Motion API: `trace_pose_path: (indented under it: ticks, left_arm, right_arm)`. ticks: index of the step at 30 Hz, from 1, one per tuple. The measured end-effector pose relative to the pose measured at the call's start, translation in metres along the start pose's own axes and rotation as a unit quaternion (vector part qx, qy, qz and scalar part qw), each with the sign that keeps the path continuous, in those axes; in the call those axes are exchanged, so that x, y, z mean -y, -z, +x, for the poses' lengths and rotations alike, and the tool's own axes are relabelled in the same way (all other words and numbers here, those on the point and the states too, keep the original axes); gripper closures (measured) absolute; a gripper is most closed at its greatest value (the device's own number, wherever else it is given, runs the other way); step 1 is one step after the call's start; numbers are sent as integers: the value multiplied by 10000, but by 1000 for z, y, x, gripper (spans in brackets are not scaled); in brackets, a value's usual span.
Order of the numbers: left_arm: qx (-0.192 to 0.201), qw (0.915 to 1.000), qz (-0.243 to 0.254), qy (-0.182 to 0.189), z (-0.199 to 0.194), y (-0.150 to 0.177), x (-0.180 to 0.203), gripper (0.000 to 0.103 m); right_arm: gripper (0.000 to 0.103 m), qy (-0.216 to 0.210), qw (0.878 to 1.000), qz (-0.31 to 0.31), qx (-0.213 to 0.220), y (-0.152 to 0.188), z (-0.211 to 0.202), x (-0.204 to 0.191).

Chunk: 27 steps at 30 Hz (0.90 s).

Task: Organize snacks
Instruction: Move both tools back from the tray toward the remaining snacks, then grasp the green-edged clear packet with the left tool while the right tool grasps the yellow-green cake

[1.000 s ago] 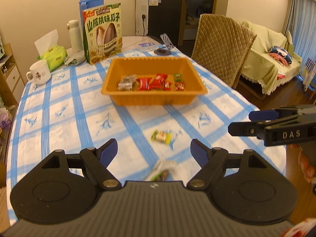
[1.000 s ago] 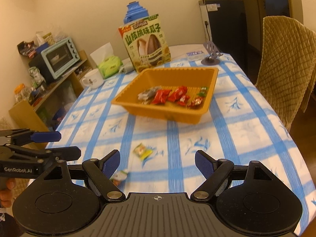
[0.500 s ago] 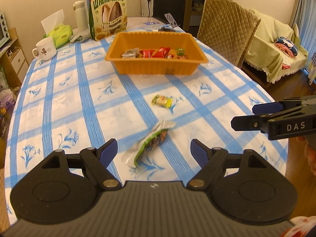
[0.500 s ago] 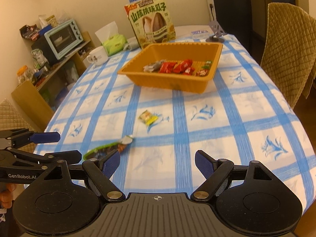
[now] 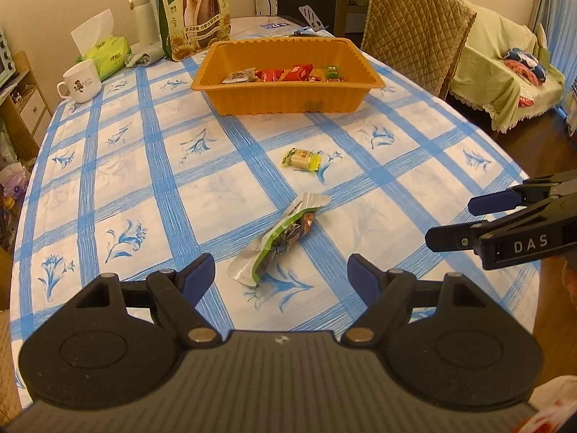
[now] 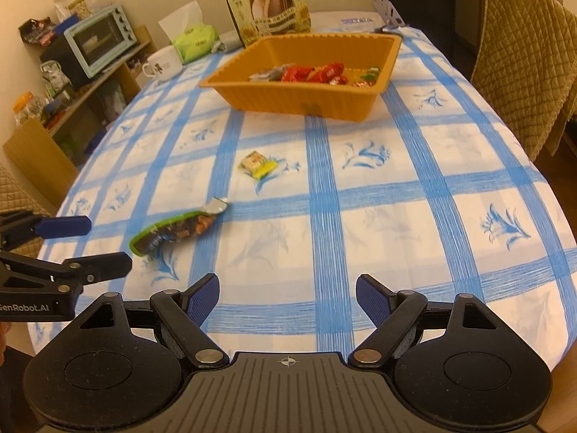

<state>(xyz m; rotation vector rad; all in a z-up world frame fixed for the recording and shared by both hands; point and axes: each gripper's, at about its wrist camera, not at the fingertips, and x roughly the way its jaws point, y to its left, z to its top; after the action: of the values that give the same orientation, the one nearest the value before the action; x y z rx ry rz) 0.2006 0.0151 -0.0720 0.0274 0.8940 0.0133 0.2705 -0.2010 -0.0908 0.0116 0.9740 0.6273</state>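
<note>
Dining room, long tabletop (image 5: 119, 166) under blue-and-white checked cloth with flower prints. Far left: white mug (image 5: 80, 83), green tissue pack (image 5: 108, 54), upright sunflower-seed bag (image 5: 196, 9), likely just parked out of the way. Mid-far: orange ribbed plastic tray (image 5: 288, 99), already holding crinkly red and silver wrapped snacks, so evidently the collection bin. Loose on cloth: small yellow-green wrapped candy (image 5: 301, 158), then long green foil snack pouch (image 5: 281, 240), flattened, shiny ends, lying diagonally just ahead of left claw (image 5: 279, 276). Left claw wide, empty, seemingly lined up on pouch. Right claw (image 6: 286, 297) also wide, empty, over bare cloth.
</note>
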Motion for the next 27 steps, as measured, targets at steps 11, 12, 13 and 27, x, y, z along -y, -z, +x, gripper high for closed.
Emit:
trace_pose_path:
  ticks: [11, 12, 13, 27]
  left_arm:
    - [-131, 9995, 278, 3, 22, -1, -4, 28]
    - [-135, 9994, 322, 6, 25, -2, -3, 29]
    - [-138, 9992, 365, 14, 27, -3, -2, 30]
    - [-267, 9959, 846, 170, 66, -23, 2, 41]
  right_arm:
    - [20, 136, 9997, 127, -165, 2, 15, -1]
    - [20, 147, 9996, 138, -174, 2, 16, -1]
    - [20, 158, 9996, 151, -182, 1, 17, -1]
    - [20, 324, 9986, 373, -208, -5, 26, 6]
